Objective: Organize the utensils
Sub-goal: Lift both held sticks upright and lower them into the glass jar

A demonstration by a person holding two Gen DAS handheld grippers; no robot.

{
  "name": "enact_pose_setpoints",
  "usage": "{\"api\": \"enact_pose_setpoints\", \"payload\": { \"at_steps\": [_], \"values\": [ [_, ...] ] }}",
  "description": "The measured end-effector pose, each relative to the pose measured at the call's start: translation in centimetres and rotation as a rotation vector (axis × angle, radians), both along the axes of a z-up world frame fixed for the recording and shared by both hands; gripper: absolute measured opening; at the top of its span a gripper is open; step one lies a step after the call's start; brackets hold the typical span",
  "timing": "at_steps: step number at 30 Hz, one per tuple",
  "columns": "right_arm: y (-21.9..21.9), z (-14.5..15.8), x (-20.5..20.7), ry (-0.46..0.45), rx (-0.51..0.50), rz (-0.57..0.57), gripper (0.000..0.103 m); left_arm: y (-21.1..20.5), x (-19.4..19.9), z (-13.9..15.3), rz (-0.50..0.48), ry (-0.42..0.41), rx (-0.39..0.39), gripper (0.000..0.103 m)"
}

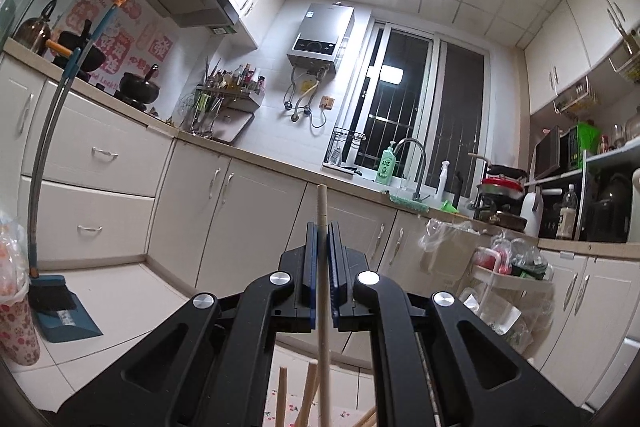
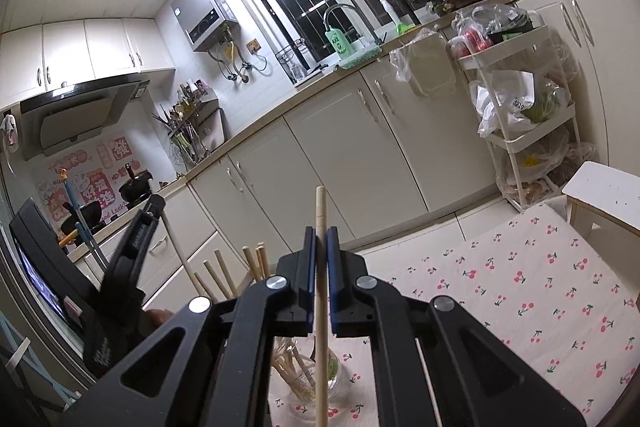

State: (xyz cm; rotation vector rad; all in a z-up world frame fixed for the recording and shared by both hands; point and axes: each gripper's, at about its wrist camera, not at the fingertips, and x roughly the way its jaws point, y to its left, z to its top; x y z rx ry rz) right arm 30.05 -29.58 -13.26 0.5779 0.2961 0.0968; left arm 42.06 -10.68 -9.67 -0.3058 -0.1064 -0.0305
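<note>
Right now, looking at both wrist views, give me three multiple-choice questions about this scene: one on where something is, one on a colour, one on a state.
1. Where does the glass jar holding the loose chopsticks stand?
A. On the cherry-print cloth
B. In the sink
C. On the white rack

2. What colour are the pads on the right hand-held gripper?
A. Red
B. Blue
C. Yellow

3. What state is the left hand-held gripper in?
A. Wide open and empty
B. Shut on a spoon
C. Shut on a chopstick

Answers:
1. A, the jar base sits on the cherry-print cloth below the right gripper.
2. B, both inner faces show blue against the black frame.
3. C, one pale wooden stick runs up between its closed pads.
</note>
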Motion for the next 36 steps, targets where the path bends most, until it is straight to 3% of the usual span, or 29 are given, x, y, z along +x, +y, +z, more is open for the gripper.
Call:
{"api": "enact_pose_setpoints", "payload": {
  "at_steps": [7,14,24,27,29,32,36],
  "values": [
    [0.2,0.3,-0.2,-0.009,0.001,0.003,0.006,-0.8,-0.2,-1.5,-0.022,0.04,0.034,0.005],
    [0.0,1.2,-0.5,-0.034,0.005,-0.007,0.006,-1.5,-1.8,-3.3,-0.058,0.101,0.12,0.005],
    [0.0,2.6,-0.9,-0.064,0.004,-0.016,0.006,-0.5,-3.6,-3.9,-0.08,0.163,0.181,0.006],
    [0.0,2.9,-0.9,-0.075,0.006,-0.021,0.006,-0.2,-4.2,-3.9,-0.094,0.182,0.204,0.01],
    [0.1,3.2,-0.8,-0.085,0.01,-0.024,0.006,0.1,-4.9,-4.1,-0.106,0.194,0.22,0.018],
    [0.4,3.6,-0.3,-0.095,0.012,-0.017,0.007,0.5,-5.3,-4.3,-0.11,0.203,0.246,0.02],
    [0.9,4.1,0.0,-0.107,0.002,-0.012,0.006,1.4,-5.2,-3.9,-0.117,0.222,0.222,0.021]
  ]
}}
